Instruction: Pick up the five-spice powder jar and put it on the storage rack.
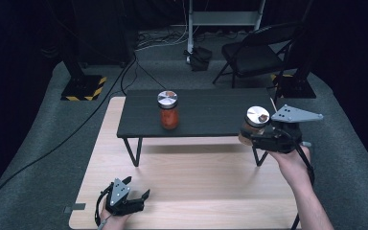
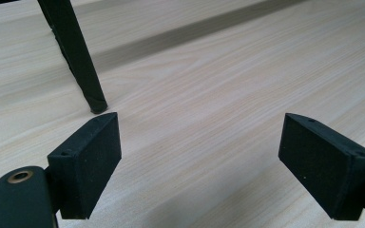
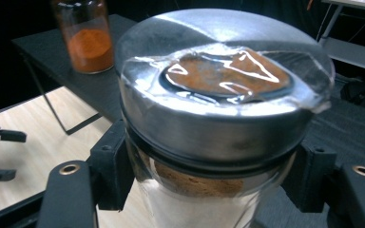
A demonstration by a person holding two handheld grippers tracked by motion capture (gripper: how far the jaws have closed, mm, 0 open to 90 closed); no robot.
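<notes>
My right gripper (image 1: 255, 136) is shut on a glass spice jar (image 1: 254, 125) with a silver lid and brown powder, held in the air at the right end of the low black table (image 1: 206, 115). In the right gripper view the jar (image 3: 218, 114) sits between both pads, lid tilted toward the camera. A second jar (image 1: 168, 110) with orange powder stands upright on the black table, and shows in the right gripper view as the orange jar (image 3: 86, 35). My left gripper (image 1: 136, 188) rests open near the front left of the wooden board (image 1: 196, 182), with nothing between its pads (image 2: 95, 161).
The black table stands on thin metal legs (image 2: 73, 52) over the wooden board. A folding chair (image 1: 261, 52) and stands with cables are on the grey carpet behind.
</notes>
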